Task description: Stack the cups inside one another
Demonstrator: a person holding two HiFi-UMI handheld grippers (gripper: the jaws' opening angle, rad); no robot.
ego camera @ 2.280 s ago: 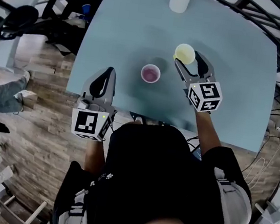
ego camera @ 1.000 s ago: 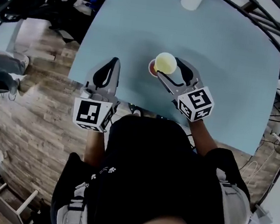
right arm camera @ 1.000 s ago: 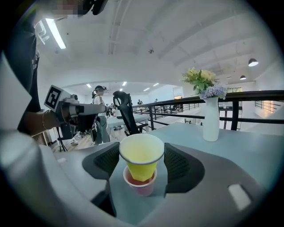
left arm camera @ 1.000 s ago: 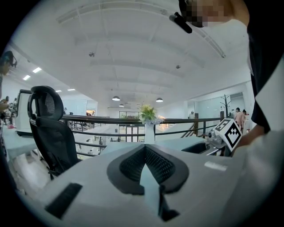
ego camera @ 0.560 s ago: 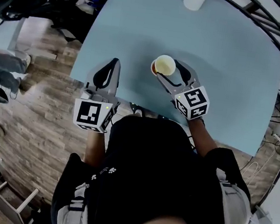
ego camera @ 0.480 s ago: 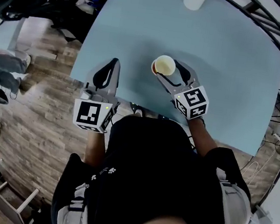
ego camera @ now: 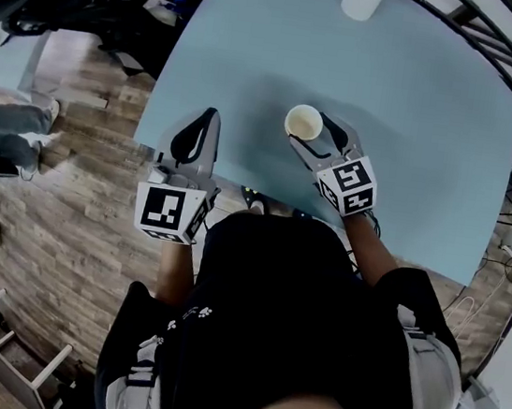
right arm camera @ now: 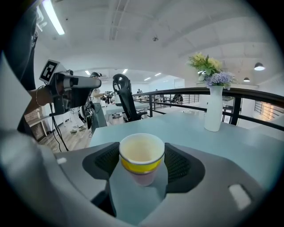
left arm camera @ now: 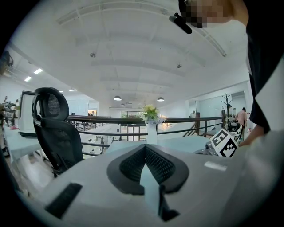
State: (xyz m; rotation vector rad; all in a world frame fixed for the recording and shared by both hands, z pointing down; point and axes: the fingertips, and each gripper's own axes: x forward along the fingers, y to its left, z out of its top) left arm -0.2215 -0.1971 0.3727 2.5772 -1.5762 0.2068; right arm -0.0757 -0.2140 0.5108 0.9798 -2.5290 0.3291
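The right claw [ego camera: 310, 128] has lowered the yellow-banded paper cup [right arm camera: 141, 155], gripped between its jaws, into the pink paper cup [right arm camera: 143, 178] directly under it; nesting looks nearly finished, release remains; the left claw [ego camera: 209, 117] is closed, empty.

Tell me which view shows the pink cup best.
Right gripper view. The pink cup shows as a pale band below the yellow cup nested in it, between the pads of the right claw. Head view looks down into the yellow cup, which hides the pink one. Left gripper view shows neither cup.
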